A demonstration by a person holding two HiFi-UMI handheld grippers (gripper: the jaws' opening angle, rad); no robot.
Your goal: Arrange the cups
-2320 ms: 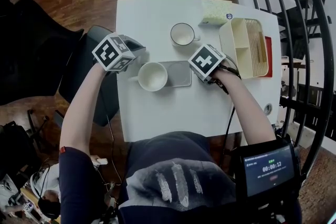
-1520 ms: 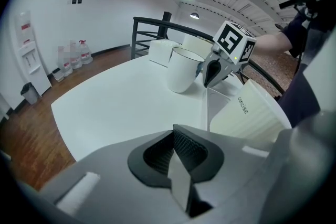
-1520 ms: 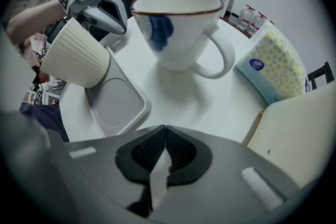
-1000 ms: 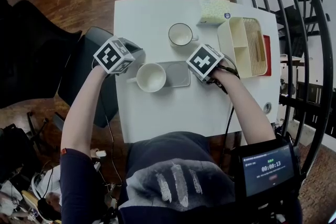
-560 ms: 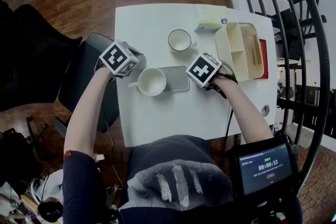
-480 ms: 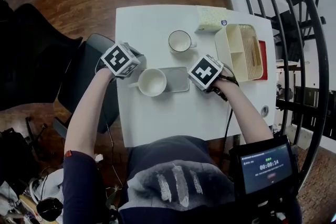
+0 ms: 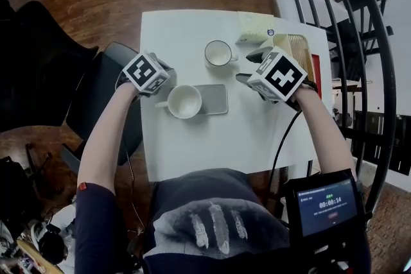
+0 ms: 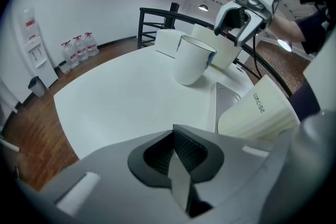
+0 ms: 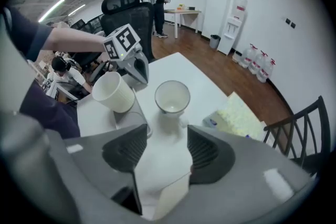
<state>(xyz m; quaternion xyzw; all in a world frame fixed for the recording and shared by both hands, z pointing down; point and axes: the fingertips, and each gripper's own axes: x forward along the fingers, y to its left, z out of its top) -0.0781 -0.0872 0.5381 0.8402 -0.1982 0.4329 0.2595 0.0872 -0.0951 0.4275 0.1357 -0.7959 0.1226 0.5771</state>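
1. The left gripper [image 8: 176, 165] is clamped tight on a thin pale strip, which looks like the handle [image 7: 161, 104] of the near cup [image 7: 183, 101]. That cup sits at the left end of the grey tray [image 7: 217, 99] and leans over, its mouth turned partly sideways.
2. The near cup looks like glazed ceramic: stiff, fairly heavy for its size, smooth, and likely to chip if it is knocked. Held by the handle alone it will probably want to swing, so I would keep the pinch close to the cup wall.
3. The far cup [image 7: 218, 53] stands upright and empty on the white table [image 7: 192, 144], apart from the tray, with its handle pointing right. It seems to be the same kind of cup. The handle or the rim is the safest place to grip, because the round wall would slip.
4. The right gripper [image 9: 160, 152] is raised above the table beside the cream box [image 7: 300, 47]. Its jaws are opening wide and nothing is between them. The far cup lies ahead of it.
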